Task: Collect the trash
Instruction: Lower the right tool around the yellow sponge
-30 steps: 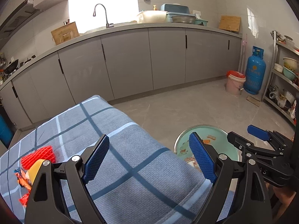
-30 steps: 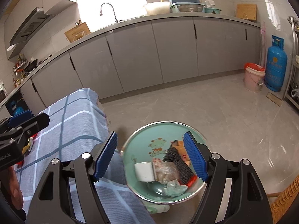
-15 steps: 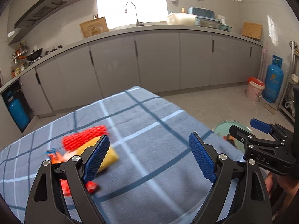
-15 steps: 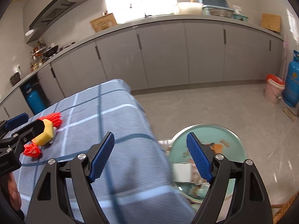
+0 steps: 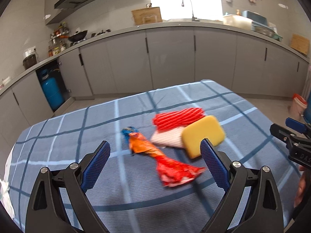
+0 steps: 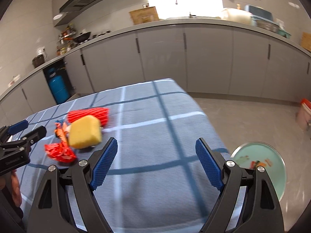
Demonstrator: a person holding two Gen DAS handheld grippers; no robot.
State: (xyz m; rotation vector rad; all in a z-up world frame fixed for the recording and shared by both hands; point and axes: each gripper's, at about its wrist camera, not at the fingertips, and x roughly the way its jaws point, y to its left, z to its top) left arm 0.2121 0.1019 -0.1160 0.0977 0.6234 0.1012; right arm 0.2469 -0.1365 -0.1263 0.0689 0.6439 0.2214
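Risk: crumpled orange-red foil wrapper point(image 5: 161, 157) is thin and flat on the blue checked tablecloth point(image 5: 81, 128); pads could pinch cloth w/ it or skid off. Yellow sponge block point(image 5: 204, 134) touches right pad, may get nudged.
Trash pos: wrapper just ahead of left gripper point(image 5: 155, 162), betw. its pads; red foam net point(image 5: 178, 117) behind.
Left tongs: wide apart, empty.
Right gripper point(image 6: 156, 162): apart, empty, over bare cloth; pile off to its left.
Bin: teal metal basin point(image 6: 279, 174) on floor beside table.

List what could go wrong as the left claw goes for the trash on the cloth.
The left claw is open over a crowded pile: the yellow sponge touches the red wrapper and red foam net, so it may snag several at once. The basin sits on the floor past the table edge, so a weak pinch could drop trash.
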